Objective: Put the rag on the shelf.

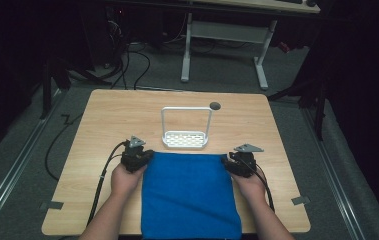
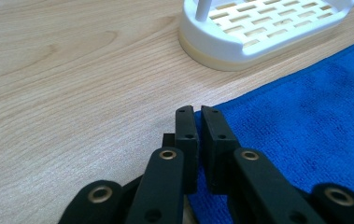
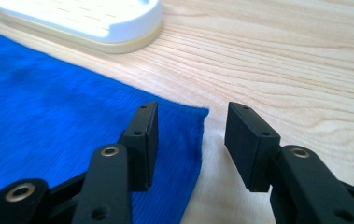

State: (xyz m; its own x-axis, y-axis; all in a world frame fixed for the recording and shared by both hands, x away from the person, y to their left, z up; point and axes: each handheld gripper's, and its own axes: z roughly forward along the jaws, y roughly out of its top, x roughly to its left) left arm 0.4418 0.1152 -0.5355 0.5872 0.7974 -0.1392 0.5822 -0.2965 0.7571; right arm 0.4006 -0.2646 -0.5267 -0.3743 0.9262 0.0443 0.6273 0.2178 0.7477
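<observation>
Left gripper (image 1: 142, 156) at 9 o'clock, fingers (image 2: 186, 135) nearly together; right gripper (image 1: 231, 162) at 3 o'clock, fingers (image 3: 139, 140) spread.

Cloth (image 1: 191, 195) lies on counter (image 1: 102, 125) at near edge; rack (image 1: 185, 138) just behind it; tongs at cloth's far corners, left (image 1: 144, 156) & right (image 1: 228, 161).

Dim and grainy from above, black room edges; bright, even light on table (image 1: 102, 120) close up, soft blur on cloth (image 3: 48, 102).
</observation>
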